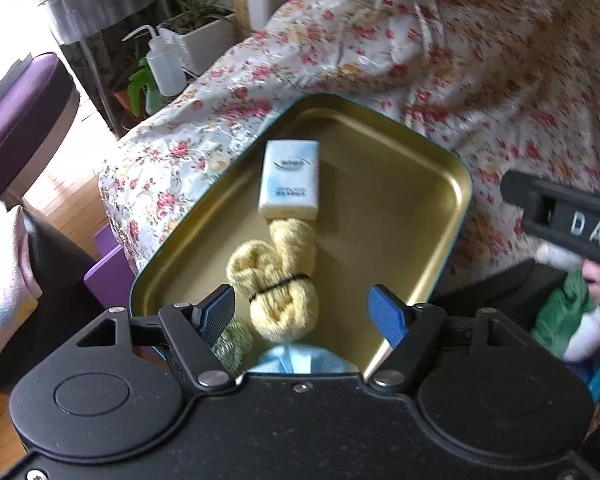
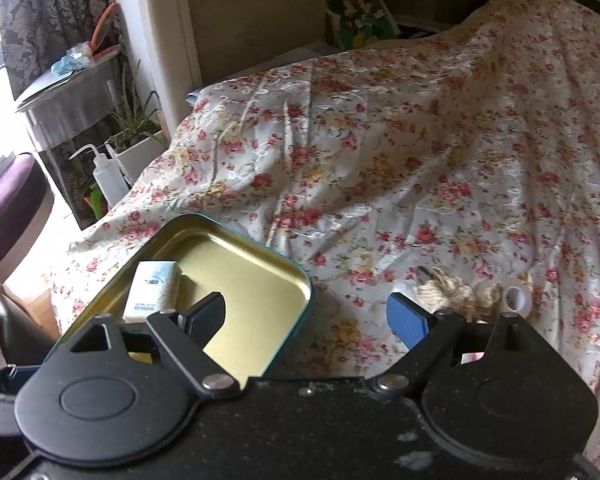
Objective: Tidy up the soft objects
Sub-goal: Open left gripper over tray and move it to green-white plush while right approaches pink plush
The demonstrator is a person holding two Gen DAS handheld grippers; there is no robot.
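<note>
left wrist: steeply down, close over tin (image 1: 440,168) | right wrist: shallower, beside it | shared: tin

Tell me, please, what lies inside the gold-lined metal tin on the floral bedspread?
Inside the tin: a white tissue pack, a yellow yarn skein, plus green and pale blue soft items partly hidden by the left gripper.

Items I can see, off-task:
- Floral bedspread (image 2: 420,140): white with red and yellow roses, creased, covering the whole bed.
- Tape roll (image 2: 516,300): small, pale, lying on the bedspread towards its near edge.
- Squeeze bottle (image 1: 162,64): translucent, bent spout, on the floor beside the bed's far left corner.
- White planter (image 1: 204,44): rectangular, spiky green plant, just behind the bottle.
- Metal side table (image 2: 68,108): round, a crumpled blue packet (image 2: 72,60) on top.
- Patterned curtain (image 2: 52,12): grey, behind the table.
- Purple stool (image 1: 16,120): far left.
- Cartoon picture (image 2: 358,12): propped beyond the bed's far edge.
</note>
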